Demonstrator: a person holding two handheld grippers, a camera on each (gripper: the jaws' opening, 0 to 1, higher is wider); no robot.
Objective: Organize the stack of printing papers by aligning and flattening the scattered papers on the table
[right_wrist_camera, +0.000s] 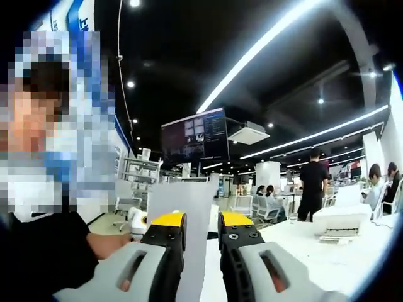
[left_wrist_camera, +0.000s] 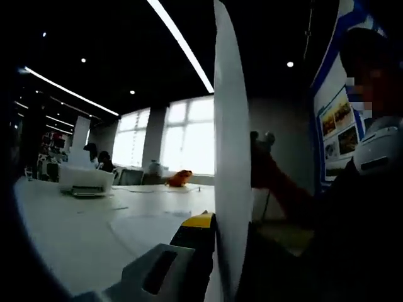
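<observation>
My right tongs [right_wrist_camera: 201, 229] are pinching an upright stack of printing papers [right_wrist_camera: 189, 214]; in the right gripper view the sheets rise between the two yellow-tipped jaws, which press against them from either side. In the left gripper view the same papers [left_wrist_camera: 232, 157] stand on edge as a tall white strip, held up off the white bench [left_wrist_camera: 69, 233]. My left tongs [left_wrist_camera: 211, 236] sit against that strip: one jaw with its yellow tip lies flat against the near face of the sheets, the other jaw is hidden behind the paper, so I cannot tell whether they are clamped on it. More loose sheets [left_wrist_camera: 148, 223] lie flat on the bench just beyond the left jaw. A white printer [left_wrist_camera: 85, 179] stands farther back on the bench, also seen in the right gripper view [right_wrist_camera: 343, 220]. My hand [left_wrist_camera: 261, 157] is visible behind the paper edge. People sit and stand in the background near the bright windows [left_wrist_camera: 182, 135].
</observation>
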